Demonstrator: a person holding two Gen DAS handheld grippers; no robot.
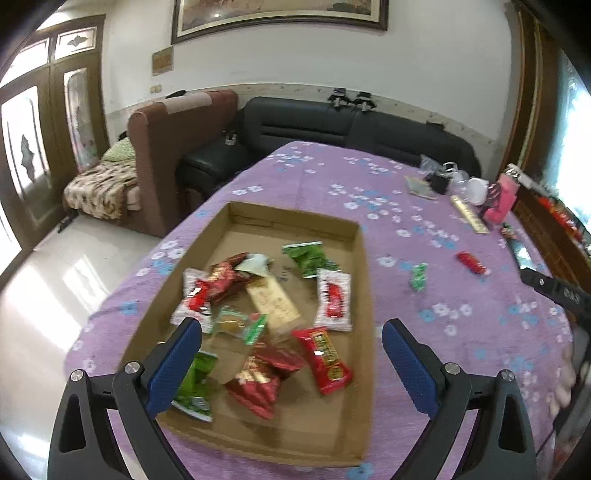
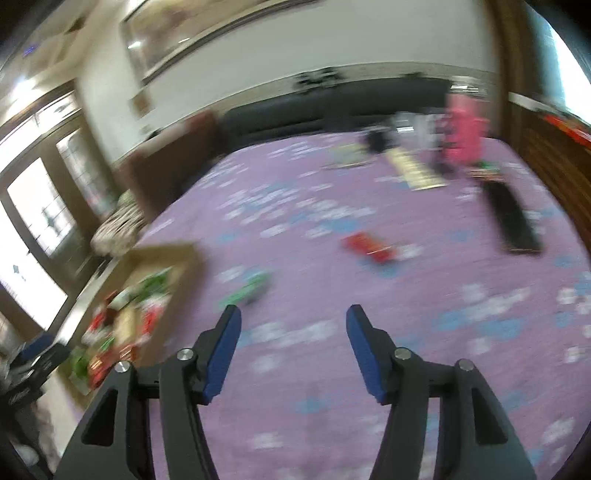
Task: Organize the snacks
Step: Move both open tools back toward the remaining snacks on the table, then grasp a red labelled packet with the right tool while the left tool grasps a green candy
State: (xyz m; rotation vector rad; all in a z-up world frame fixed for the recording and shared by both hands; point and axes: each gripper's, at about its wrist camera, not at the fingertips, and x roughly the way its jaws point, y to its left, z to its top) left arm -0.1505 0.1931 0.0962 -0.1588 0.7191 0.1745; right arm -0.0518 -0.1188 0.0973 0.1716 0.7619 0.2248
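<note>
Two grippers, jaws spread, empty: left gripper (image 1: 291, 334) over snack tray (image 1: 360, 266); right gripper (image 2: 293, 319) over tablecloth (image 2: 295, 206).

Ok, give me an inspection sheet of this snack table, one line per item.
Surface: purple floral tablecloth.
Job's things: cardboard tray holds mixed red, green and white snack packets; green packet and red packet lie loose on the cloth.
Clutter: pink item, white round container, gold box at the far right edge.
Grippers: left hand-held gripper open over the tray; right hand-held gripper open, empty, over the cloth.
Cables: nothing seen.
Surroundings: black sofa, brown armchair, framed picture.
</note>
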